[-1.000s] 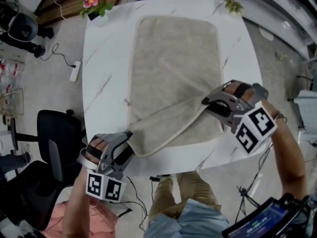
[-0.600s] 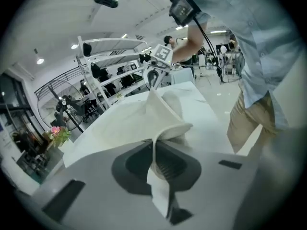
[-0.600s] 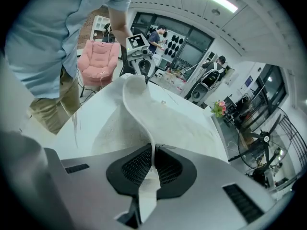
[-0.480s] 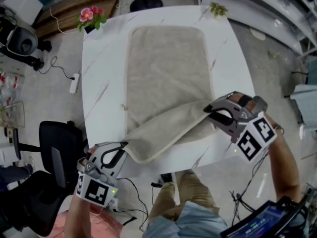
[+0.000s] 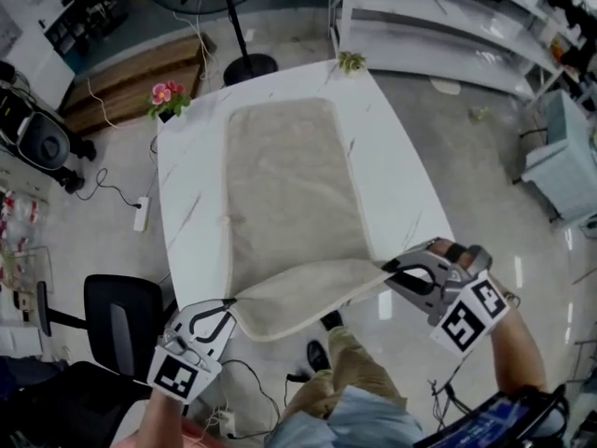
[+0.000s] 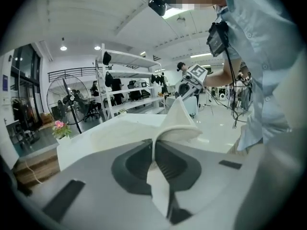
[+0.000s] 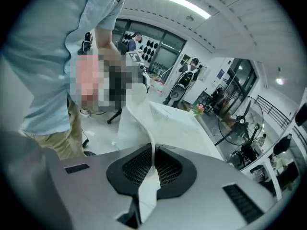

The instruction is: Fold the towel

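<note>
A beige towel (image 5: 289,189) lies lengthwise on the white marble table (image 5: 191,180); its near end is lifted off the table and hangs in a curve between the two grippers. My left gripper (image 5: 229,302) is shut on the towel's near left corner (image 6: 154,150), cloth pinched between the dark pads. At the near right corner, my right gripper (image 5: 388,269) is shut on the towel (image 7: 152,157) too. Both grippers hang in the air off the table's near edge, above the floor.
A pot of pink flowers (image 5: 167,97) stands at the table's far left corner, a small green plant (image 5: 352,62) at the far right corner. A black office chair (image 5: 117,315) is at the near left. A fan stand (image 5: 244,63) and white shelving (image 5: 438,26) lie beyond.
Both grippers rose and drew back from the table, lifting the towel's near end off it. The left gripper, beside the corner before, now grips it. The head view has pulled back.
</note>
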A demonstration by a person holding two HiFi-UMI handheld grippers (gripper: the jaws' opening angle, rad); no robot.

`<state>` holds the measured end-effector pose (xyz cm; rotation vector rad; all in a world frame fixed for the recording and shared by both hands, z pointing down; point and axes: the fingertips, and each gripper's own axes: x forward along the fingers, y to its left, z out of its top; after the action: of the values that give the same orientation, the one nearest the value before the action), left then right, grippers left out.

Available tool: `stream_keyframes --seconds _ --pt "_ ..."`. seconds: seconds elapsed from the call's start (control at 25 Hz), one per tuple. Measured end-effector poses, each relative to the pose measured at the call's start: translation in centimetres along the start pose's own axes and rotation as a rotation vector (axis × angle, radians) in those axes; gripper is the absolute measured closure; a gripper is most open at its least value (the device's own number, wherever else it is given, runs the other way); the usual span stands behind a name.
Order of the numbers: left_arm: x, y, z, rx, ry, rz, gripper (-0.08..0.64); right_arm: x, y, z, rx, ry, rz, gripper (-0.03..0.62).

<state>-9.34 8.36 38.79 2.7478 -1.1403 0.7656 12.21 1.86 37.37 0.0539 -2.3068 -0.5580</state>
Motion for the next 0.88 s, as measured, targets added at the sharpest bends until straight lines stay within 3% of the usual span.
stream_keyframes --seconds 0.28,0.52,0.68,0.88 --pt "-2.9 -3.4 -0.7 -0.117 -0.023 0.007 0.54 -4.9 6.8 2.8 0.062 -0.028 -0.025 0.565" --pt "-5.1 -6.5 -1.9 -0.153 -0.022 0.008 0.54 -6.6 9.9 3.8 0.079 -0.023 -0.039 0.563" --pt "-6.0 -7.0 -1.6 -0.179 -0.051 0.025 0.539 -7.5 9.6 4.6 0.083 -0.025 -0.059 0.564" --pt "-5.9 -5.4 0.6 -0.197 -0.11 0.061 0.539 -8.2 5.9 5.3 0.068 -0.036 -0.111 0.565"
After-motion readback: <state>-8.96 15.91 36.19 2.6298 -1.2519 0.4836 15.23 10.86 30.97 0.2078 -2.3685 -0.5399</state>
